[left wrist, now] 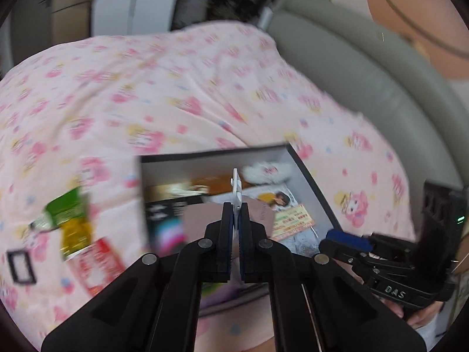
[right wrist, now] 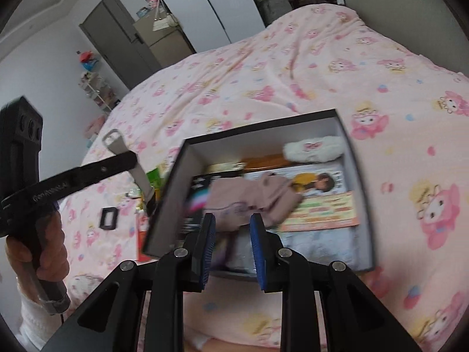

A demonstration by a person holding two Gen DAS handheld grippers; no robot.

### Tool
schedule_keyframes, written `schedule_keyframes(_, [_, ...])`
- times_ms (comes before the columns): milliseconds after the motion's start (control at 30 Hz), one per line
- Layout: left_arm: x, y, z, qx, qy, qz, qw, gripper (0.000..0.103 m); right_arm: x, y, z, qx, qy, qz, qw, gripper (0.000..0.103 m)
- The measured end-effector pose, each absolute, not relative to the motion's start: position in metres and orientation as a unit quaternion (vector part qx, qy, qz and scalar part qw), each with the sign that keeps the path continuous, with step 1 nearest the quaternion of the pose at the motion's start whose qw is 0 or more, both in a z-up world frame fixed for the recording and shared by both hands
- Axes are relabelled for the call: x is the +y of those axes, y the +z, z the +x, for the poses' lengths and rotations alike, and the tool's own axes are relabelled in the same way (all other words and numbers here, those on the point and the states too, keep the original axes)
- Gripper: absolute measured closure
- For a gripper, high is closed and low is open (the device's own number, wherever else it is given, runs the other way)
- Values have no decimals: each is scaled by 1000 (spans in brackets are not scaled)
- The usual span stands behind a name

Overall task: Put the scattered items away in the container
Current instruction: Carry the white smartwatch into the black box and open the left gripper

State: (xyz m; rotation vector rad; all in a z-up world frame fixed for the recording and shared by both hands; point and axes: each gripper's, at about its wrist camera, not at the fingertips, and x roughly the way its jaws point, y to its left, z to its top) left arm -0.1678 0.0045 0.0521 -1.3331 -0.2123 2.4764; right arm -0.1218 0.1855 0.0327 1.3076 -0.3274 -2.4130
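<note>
The left gripper [left wrist: 234, 202] is clamped on a flat metal opener [left wrist: 236, 186] above the box [left wrist: 310, 182]. At its 3 o'clock, the right gripper [right wrist: 233, 228] stands narrowly parted, empty.

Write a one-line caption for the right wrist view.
Open right gripper above the filled box; left gripper carries a flat grey item.

Smeared by motion: the green and yellow packets [left wrist: 69, 220] and the red packet [left wrist: 98, 261] on the bedspread (print unreadable). Hidden behind the box wall [right wrist: 164, 202] in the right wrist view, mostly. Cut off at the frame's bottom: both gripper bodies.
</note>
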Motion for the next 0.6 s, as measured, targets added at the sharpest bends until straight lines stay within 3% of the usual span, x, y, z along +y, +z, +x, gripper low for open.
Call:
schedule_keyframes(267, [98, -23, -215, -47, 812, -544, 206, 102, 246, -6, -163, -156, -857, 472, 138, 82])
schedule_keyframes(300, [102, -30, -218, -49, 805, -552, 211, 98, 251, -10, -164, -166, -856, 470, 136, 82])
schedule_keyframes(400, [104, -46, -222, -69, 782, -574, 231, 73, 261, -27, -163, -180, -850, 477, 135, 82])
schedule_keyframes(600, [46, -28, -212, -183, 775, -542, 269, 67, 253, -23, -157, -160, -862, 462, 135, 82])
